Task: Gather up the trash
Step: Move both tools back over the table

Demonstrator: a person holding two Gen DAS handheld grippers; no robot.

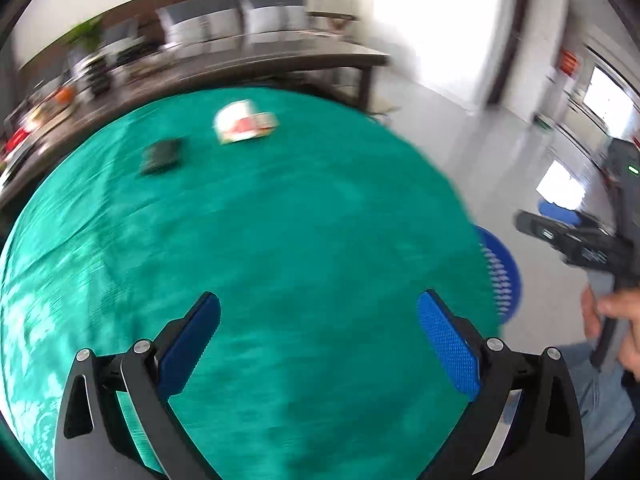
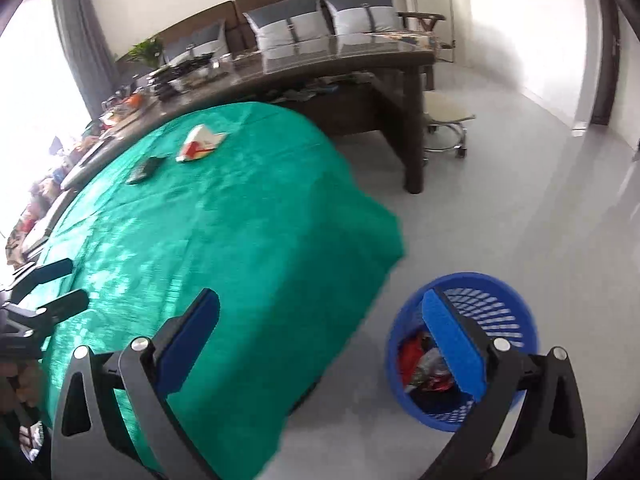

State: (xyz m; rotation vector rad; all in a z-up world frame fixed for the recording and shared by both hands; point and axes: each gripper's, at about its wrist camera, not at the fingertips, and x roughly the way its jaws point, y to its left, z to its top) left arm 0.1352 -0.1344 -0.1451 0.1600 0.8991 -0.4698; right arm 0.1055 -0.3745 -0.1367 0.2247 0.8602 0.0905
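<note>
Both my left gripper (image 1: 318,308) and right gripper (image 2: 320,306) gape wide and empty, blue plastic basket (image 2: 496,300) lower right already holds trash, so next I reach upper-left for the red-white crumpled wrapper (image 2: 200,144) and small dark object (image 2: 144,170) on the green tablecloth (image 2: 224,232).

sheeny green cloth (image 2: 240,220), plastic basket (image 2: 500,292)

Blue slatted basket (image 2: 500,312) on the floor holds trash; red-white carton (image 2: 200,144) on table
</note>
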